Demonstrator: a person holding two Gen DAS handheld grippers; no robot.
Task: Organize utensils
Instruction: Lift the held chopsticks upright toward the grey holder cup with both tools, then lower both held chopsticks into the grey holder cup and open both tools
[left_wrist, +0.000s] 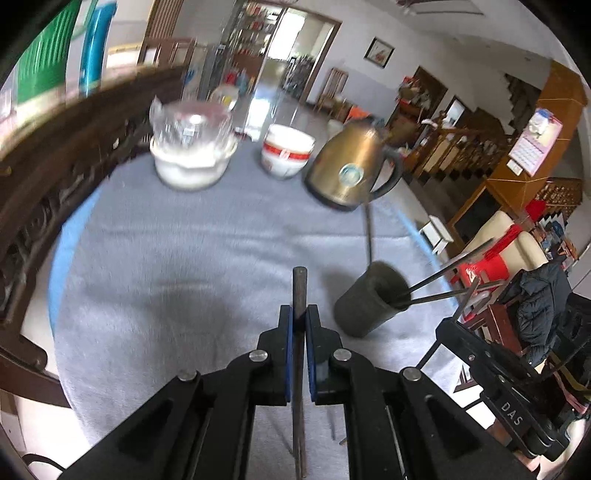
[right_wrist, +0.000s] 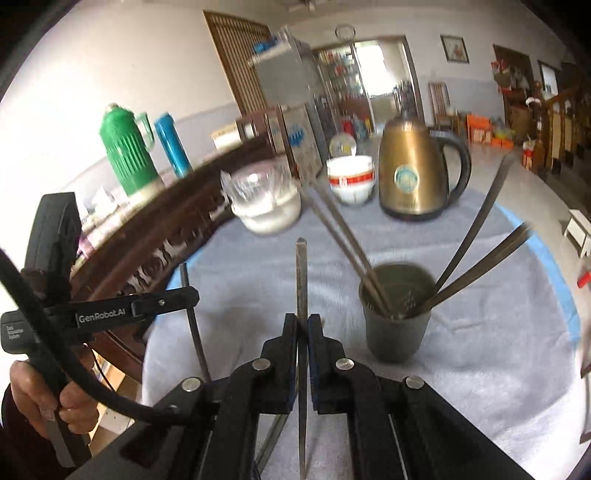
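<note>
- Holder cup (right_wrist: 397, 314) stands on the grey cloth (right_wrist: 480, 350), several chopsticks already leaning in it.
- My right gripper (right_wrist: 303, 325) pinches one chopstick (right_wrist: 301, 266) upright, just left of the cup.
- My left gripper (left_wrist: 299, 317) clamps another chopstick (left_wrist: 299, 291).
- Plan: tip each end over the rim, avoid the leaning sticks, release low. The kettle (right_wrist: 413, 173) is well behind.

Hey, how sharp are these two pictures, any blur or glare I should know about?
Left wrist view: fisheye bend, motion blur smears the kettle and bowls, bright doorway glare. Right wrist view: the utensils in the holder streak, the clamped chopstick stays sharper, window light washes the background.
</note>
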